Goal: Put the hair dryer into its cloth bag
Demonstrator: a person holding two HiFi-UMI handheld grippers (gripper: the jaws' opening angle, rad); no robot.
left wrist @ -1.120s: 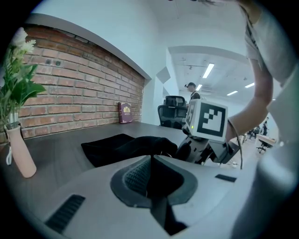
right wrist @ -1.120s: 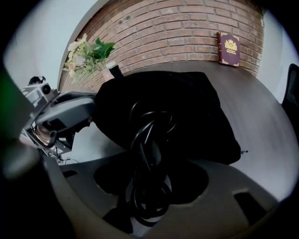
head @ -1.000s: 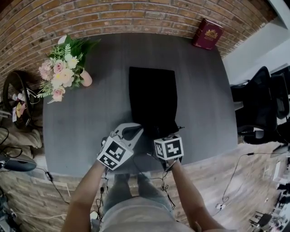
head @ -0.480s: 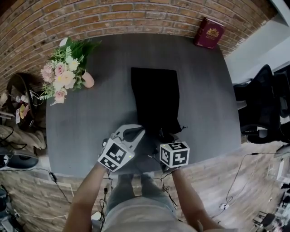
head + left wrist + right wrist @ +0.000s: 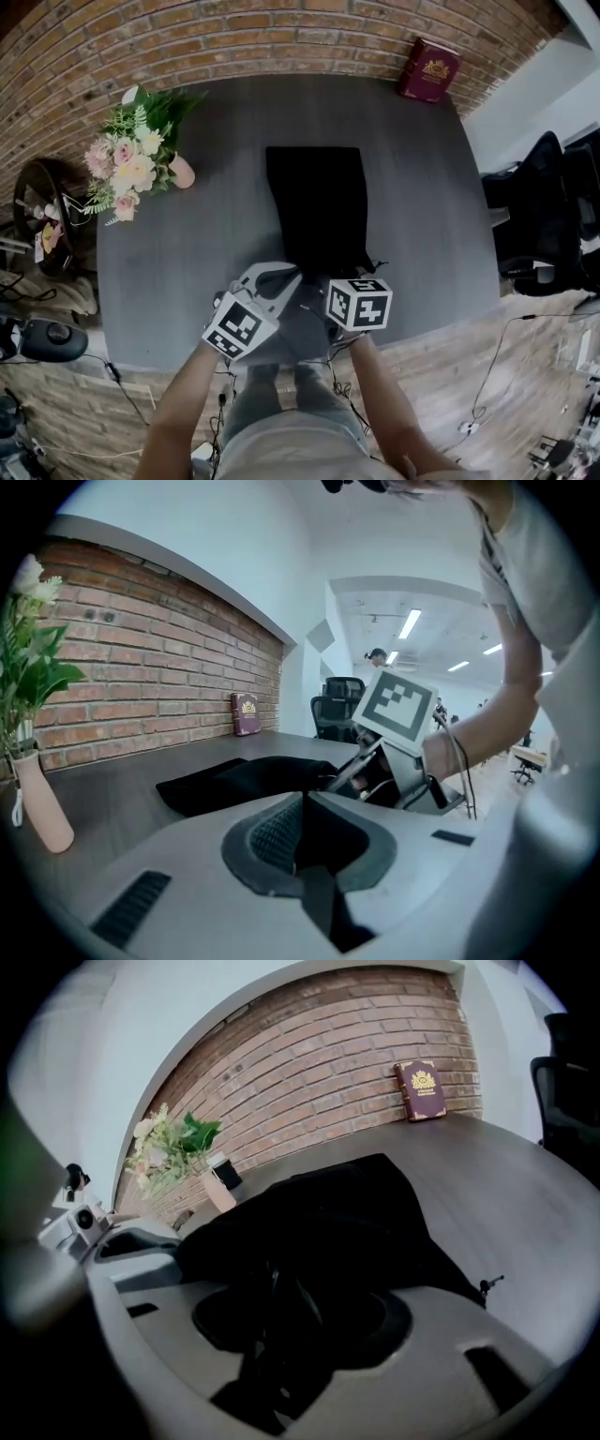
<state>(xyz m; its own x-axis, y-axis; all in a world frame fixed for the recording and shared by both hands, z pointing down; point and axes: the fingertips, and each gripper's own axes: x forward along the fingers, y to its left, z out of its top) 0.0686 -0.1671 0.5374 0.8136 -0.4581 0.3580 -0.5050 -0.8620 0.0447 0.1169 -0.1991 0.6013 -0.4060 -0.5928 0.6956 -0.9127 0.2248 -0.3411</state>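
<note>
Apparently hair dryer is hiding inside, none showing; cloth bag [image 5: 317, 202] is lying lumpy on table [image 5: 187, 253], mouth twd person. Right gripper [image 5: 300, 1307] jaws, just closing, are squeezing black cloth; left gripper [image 5: 302, 803] jaws are sitting together. Bag's limp, slippy: best gripping bunched mouth.

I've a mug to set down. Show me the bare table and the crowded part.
Bare: dark grey table right of the black cloth bag, up to the dark red book; also left of the bag, nearer than the pink vase of flowers. Crowded: the near middle edge, where left gripper and right gripper, jaws just closing with bag cloth between, meet.
</note>
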